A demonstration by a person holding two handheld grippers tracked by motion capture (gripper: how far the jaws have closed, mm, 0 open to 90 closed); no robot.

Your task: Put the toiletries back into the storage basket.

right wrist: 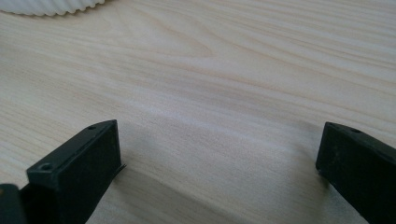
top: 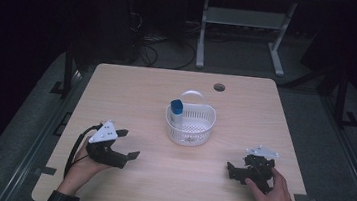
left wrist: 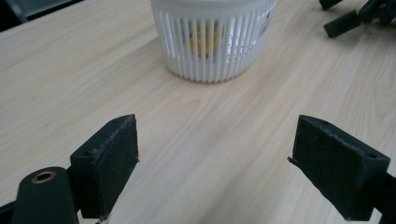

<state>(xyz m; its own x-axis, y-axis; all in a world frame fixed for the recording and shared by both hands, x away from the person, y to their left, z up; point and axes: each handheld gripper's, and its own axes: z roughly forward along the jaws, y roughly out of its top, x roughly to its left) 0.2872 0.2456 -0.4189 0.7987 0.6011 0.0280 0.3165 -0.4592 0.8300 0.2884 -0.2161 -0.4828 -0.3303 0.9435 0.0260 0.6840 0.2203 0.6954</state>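
Left gripper (top: 127, 144) at lower left and right gripper (top: 237, 171) at lower right both spread, empty; basket (top: 206, 128) with bottle (top: 176, 108) at frame centre.

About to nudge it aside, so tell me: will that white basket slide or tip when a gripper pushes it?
The basket looks like thin slotted plastic, so probably light and likely to slide on the smooth table. The tall bottle leaning inside at its left rim may make it tip that way. Its thin handle probably flexes.
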